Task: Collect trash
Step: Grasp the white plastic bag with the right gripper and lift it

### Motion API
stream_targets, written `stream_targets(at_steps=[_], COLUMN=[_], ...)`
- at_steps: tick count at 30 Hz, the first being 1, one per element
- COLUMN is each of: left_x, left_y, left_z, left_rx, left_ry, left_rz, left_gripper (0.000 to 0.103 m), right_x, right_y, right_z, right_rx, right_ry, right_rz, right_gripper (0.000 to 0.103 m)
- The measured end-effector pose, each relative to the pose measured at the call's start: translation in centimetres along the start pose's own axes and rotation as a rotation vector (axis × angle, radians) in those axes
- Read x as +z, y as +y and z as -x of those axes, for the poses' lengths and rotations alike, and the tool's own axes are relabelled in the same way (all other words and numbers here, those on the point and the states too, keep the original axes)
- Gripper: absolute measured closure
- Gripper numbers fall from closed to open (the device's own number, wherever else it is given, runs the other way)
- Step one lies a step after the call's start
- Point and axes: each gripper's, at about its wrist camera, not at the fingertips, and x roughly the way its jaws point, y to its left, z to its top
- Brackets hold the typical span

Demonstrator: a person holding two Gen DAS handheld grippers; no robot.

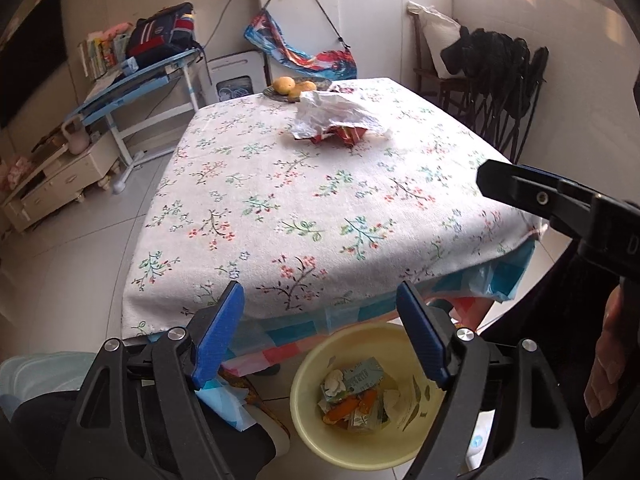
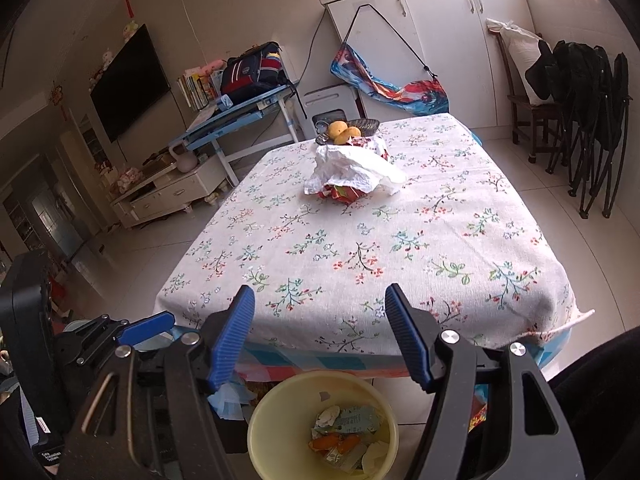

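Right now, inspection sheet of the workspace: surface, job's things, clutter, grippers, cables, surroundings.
Surface: table under a floral cloth, near half bare.
Job's things: crumpled white paper lies over red wrappers mid-table; yellow bin on the floor at the near edge, already holding scraps.
Clutter: plate of fruit at the far edge.
Grippers: left gripper and right gripper both open, empty, above the bin.
Cables: one runs up the wall beside the white cabinet.
Surroundings: TV, desk with backpack, folded chairs.

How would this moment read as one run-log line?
left gripper: open, empty | right gripper: open, empty | yellow bin: holds wrappers | crumpled white paper: on table, uncollected
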Motion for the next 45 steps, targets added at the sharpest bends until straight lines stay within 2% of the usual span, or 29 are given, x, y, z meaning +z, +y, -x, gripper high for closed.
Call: stream_targets(at_steps=[5,15,22,32,34,37,39,41,45], left_x=[1.8,4.8,4.9,5.3,5.4,5.7,5.9,6.0,6.0], left_y=[2.8,5.2,6.9,8.4,8.3,8.3,8.3,8.4,8.6], left_z=[-0.3,-2.4,-4.0,-5.6,-5.8,-5.9,-6.1,-6.1,-6.3], left_rx=[0.044,0.065,0.043,0.026,0.025,0.027,0.03,0.032,0.037], left_ry=[-0.026,-0.023,0.026,0.071,0.074,0.073,0.072,0.072,0.078], left_rz=[0.104,0.165,0.278,0.347,0.343,0.332,0.33,0.331,0.335], left_gripper=[0.025,0.023,0.023,0.023,0.023,0.023,0.023,0.023,0.023], right_x=[2.0,6.5,9.8,11.8,11.7,11.5,11.5,11.6,12.2], right_y=[-0.1,-0.6,-0.9,-0.9,-0.9,-1.0,-1.1,-1.2,-1.8], right_z=[-1.5,-6.5,-12.1,-19.1,-20.0,-20.9,-20.8,-20.0,-16.9], right_rx=[-0.004,-0.047,-0.112,-0.19,-0.2,-0.207,-0.193,-0.171,-0.099], right_ry=[0.0,0.042,0.088,0.159,0.188,0.224,0.226,0.206,0.153], right_rz=[0.048,0.154,0.223,0.313,0.326,0.335,0.326,0.31,0.236], right_gripper=[0.035,0.034,0.033,0.034,0.038,0.057,0.081,0.093,0.097])
